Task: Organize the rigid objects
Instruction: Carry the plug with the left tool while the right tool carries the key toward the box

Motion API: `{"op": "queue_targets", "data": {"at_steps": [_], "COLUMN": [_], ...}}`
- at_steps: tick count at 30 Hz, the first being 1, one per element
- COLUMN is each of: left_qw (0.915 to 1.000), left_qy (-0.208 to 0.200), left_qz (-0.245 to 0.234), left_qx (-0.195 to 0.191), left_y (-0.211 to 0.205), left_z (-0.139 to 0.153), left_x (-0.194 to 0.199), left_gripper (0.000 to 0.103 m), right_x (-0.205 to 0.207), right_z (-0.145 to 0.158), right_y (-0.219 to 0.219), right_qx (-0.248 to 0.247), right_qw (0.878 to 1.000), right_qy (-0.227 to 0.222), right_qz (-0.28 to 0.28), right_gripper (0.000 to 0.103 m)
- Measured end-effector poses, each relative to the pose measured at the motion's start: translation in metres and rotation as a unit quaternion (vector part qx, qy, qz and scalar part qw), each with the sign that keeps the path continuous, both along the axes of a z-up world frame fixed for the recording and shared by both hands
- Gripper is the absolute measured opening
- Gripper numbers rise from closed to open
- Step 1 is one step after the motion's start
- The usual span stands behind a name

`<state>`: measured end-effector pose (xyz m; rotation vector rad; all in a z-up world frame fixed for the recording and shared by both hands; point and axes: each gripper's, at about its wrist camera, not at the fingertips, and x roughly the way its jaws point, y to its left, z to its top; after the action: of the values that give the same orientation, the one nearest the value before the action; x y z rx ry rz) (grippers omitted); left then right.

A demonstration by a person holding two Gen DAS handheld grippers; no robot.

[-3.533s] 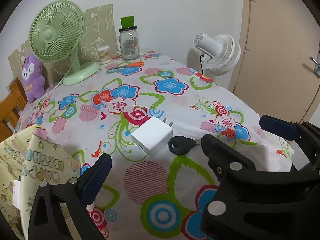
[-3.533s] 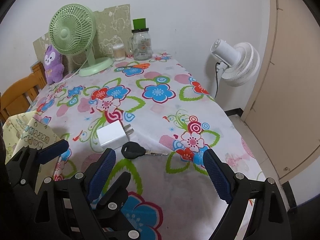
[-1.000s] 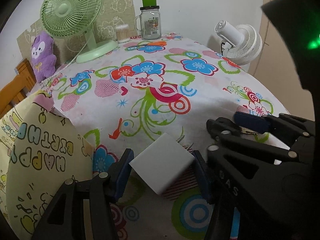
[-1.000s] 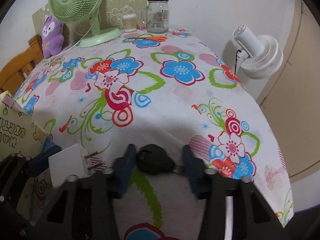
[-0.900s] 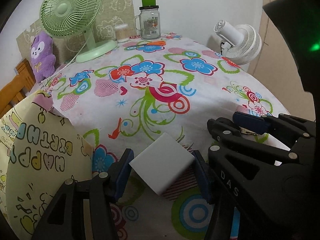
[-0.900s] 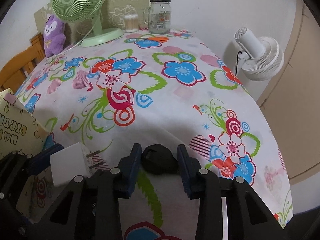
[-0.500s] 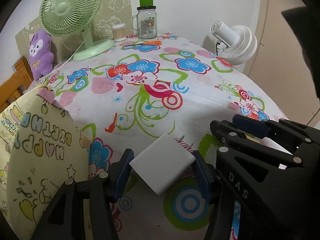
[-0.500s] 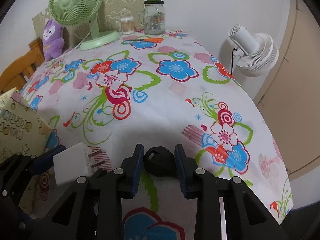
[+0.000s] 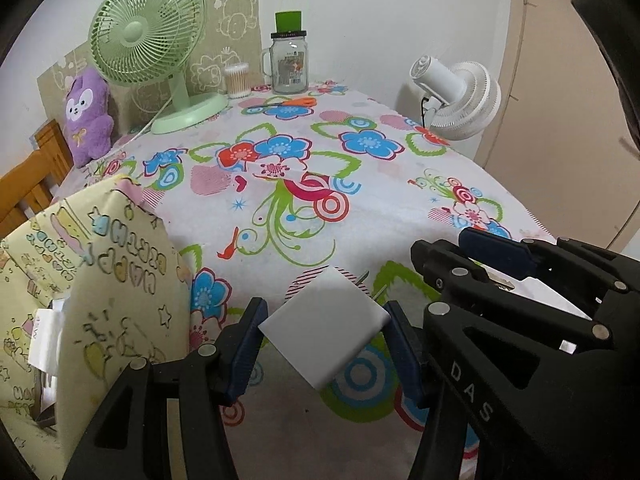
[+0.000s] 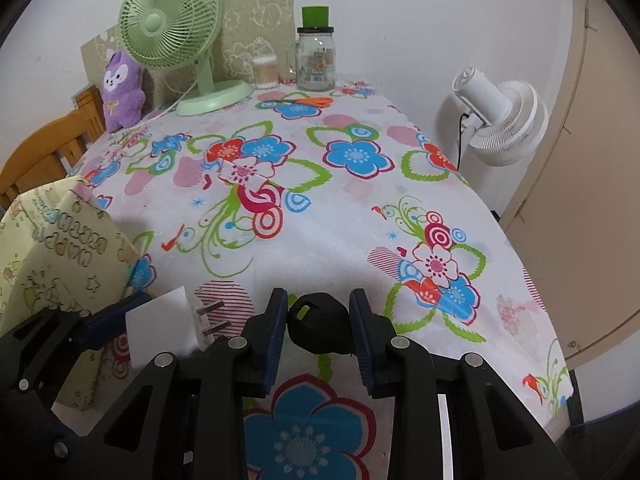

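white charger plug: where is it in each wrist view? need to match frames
Left wrist: the white charger plug sits low centre, clamped between the left gripper pads, prongs pointing away from the camera.
Right wrist: the same plug shows at lower left, prongs pointing right, beside the right gripper shut on the black key.
Shared landmark: the green desk fan, far left on the table.

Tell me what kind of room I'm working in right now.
Most likely a room in a home, perhaps a dining corner or bedroom. A table under a flowered tablecloth holds a green desk fan and a purple plush toy, with a wooden chair beside it and a white fan near the door.
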<state>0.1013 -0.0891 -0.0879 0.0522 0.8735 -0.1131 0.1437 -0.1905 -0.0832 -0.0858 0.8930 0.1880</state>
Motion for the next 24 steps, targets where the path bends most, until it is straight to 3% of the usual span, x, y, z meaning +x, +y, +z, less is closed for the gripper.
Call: {"op": "queue_targets", "data": {"at_steps": [24], "left_qw": [0.999], "left_qy": [-0.043], "left_qz": [-0.006], "left_qx": [0.005], "left_y": [0.005], "left_z": [0.045], "left_x": [-0.046], "left_gripper": [0.061], "right_x": [-0.053], "right_z": [0.054], "right_y": [0.008], "right_qx": [0.001], "right_qw": [0.999], "right_qy": [-0.05], "right_qz": [0.004], "right_gripper": [0.034]}}
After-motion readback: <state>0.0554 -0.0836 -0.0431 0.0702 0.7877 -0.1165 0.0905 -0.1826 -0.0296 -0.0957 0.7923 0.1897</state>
